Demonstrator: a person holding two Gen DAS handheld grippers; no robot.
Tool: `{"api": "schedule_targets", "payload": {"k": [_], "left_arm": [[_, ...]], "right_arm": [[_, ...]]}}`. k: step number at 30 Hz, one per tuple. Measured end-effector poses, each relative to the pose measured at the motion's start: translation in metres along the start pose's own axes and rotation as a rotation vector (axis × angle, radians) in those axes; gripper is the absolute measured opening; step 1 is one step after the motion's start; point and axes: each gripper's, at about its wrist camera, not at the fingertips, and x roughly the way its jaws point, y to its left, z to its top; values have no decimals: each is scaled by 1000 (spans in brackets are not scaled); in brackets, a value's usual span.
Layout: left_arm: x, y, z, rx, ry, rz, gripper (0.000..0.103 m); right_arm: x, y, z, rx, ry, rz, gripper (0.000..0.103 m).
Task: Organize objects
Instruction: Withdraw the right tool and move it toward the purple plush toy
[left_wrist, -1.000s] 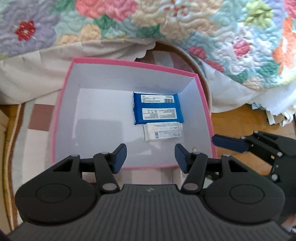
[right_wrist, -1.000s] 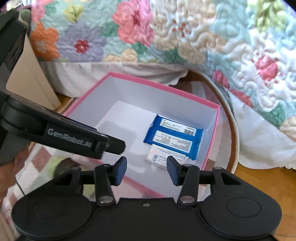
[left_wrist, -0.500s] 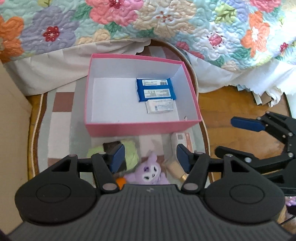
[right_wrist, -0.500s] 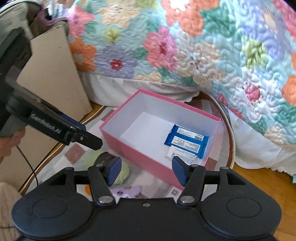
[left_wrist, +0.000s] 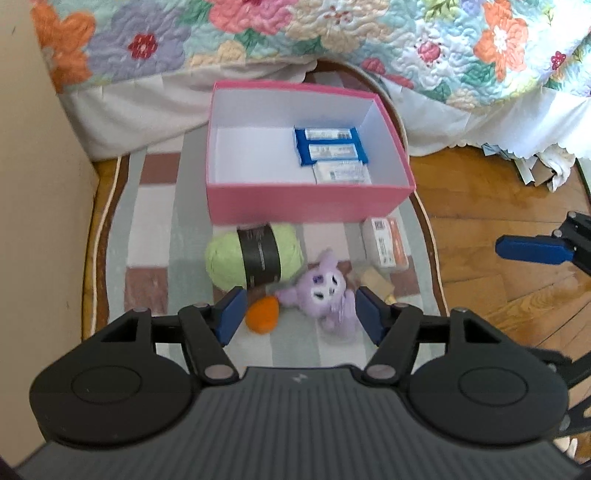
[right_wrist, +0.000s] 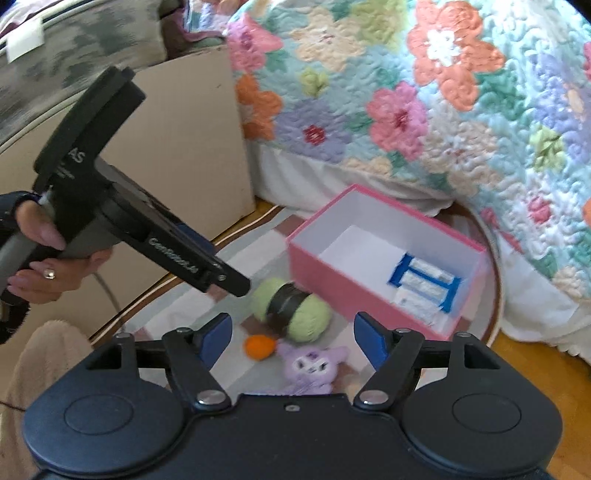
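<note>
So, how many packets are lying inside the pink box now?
2. A blue packet lies at the far right of the pink box floor, and a white packet lies directly in front of it, toward the near wall. Others underneath cannot be excluded.

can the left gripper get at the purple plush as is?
Probably yes. The left gripper is open and empty, with the purple plush lying just ahead between its fingers. Only the orange toy crowds the left side.

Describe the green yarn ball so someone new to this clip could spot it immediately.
Find the pink box on the striped rug by the bed. Just in front of its near wall lies the yarn ball, beside a purple plush toy and an orange piece. It alone is pale green with a black paper band around its middle.
</note>
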Motion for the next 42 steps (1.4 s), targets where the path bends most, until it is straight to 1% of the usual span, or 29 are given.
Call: {"api": "schedule_targets", "payload": {"k": [5,10,13,17,19,22,24,29,32,35,39,42], "left_arm": [[5,7,-25,-19,16,4,65],[10,8,-43,-17,-4,9,70],[19,6,-50,-19,-17,2,74],[37,5,-56,-39,-30,-10,76],[48,6,-58,-66,-33,-27,76],[66,10,-60,-118,-40,-45,76],[78,11,-63,-141,-54,-53,76],[103,10,-71,-156,-73,-66,76],[115,11,-77,-198,-88,-76,76],[127,12,-83,-228,-78,-102,76],[140,12,-92,-251,-101,-79,76],[153,6,-97,-241,-89,-50,76]], "right_arm": [[5,18,-18,-8,31,33,82],[19,24,-34,7,70,55,84],[31,21,-47,32,69,80,84],[51,7,-61,118,58,94,84],[60,3,-68,130,35,92,84],[73,5,-77,98,5,52,84],[83,6,-84,62,-1,52,84],[110,8,-101,1,27,37,84],[124,8,-109,-22,46,28,84],[135,10,-114,-54,62,12,84],[149,11,-118,-78,73,0,84],[160,7,-121,-61,81,-11,84]]}}
